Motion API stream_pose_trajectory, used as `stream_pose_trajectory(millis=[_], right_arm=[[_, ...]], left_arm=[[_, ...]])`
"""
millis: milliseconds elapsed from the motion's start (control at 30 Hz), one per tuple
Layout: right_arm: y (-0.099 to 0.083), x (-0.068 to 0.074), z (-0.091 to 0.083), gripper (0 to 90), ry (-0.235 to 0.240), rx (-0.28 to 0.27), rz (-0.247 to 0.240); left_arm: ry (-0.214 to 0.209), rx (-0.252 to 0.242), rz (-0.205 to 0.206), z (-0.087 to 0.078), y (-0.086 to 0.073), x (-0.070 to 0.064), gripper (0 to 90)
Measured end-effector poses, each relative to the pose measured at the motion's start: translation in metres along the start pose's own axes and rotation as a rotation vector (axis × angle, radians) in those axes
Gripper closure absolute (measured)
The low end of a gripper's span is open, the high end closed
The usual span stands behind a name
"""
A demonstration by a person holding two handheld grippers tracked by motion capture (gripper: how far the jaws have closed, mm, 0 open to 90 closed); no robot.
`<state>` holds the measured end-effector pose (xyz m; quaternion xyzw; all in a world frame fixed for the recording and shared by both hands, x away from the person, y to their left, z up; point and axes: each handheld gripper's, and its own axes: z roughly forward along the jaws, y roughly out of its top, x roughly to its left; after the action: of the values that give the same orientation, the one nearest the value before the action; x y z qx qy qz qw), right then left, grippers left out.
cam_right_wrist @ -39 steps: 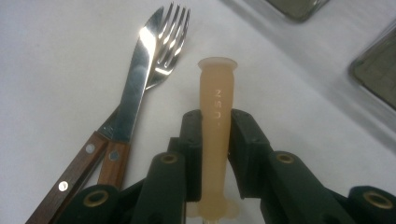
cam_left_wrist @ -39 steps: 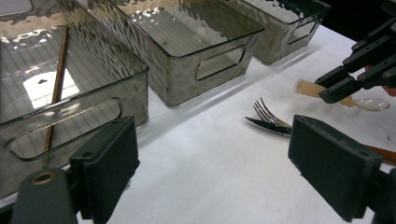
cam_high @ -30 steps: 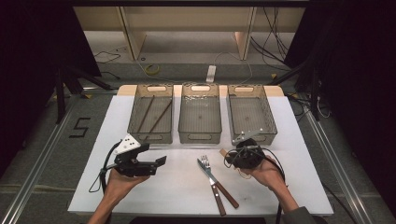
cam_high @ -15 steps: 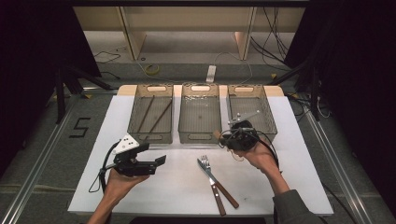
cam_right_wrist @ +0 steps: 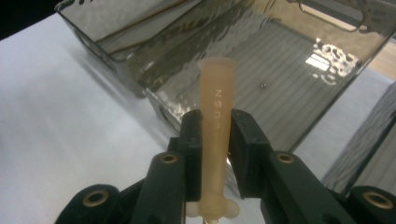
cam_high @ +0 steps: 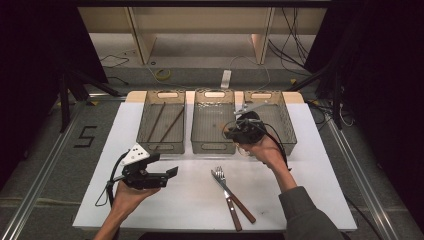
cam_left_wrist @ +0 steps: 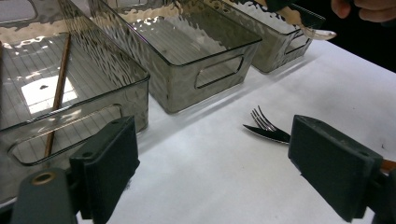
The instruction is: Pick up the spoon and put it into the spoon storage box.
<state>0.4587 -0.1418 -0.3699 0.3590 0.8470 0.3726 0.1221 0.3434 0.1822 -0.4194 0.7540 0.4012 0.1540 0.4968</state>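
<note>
Reaching forward over the right bin (cam_high: pixel 280 125), right gripper (cam_right_wrist: pixel 216 126) clamps a spoon (cam_right_wrist: pixel 215 140); left gripper (cam_high: pixel 167 175) gapes.

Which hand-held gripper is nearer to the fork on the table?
Left. The left hand-held gripper is beside the fork; the right hand-held gripper is above the bins.

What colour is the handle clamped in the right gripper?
Pale beige, translucent-looking handle, held between the right gripper jaws; shows best in the right gripper view.
</note>
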Motion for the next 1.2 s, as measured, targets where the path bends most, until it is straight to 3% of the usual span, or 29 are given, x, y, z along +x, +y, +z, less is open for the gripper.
stream_pose_trajectory(millis=[500,900,1200], right_arm=[[0.038,-0.001,0.025,76.1,-0.025,-0.004,0.011],[0.055,-0.017,0.047,76.0,-0.076,0.003,0.052],[0.060,-0.019,0.068,75.8,-0.090,0.036,0.075]], left_arm=[[0.004,-0.007,-0.004,-0.002,0.000,0.000,15.2],[0.006,-0.015,-0.010,-0.002,0.001,0.001,15.2],[0.010,-0.015,-0.011,-0.003,0.001,0.002,15.1]])
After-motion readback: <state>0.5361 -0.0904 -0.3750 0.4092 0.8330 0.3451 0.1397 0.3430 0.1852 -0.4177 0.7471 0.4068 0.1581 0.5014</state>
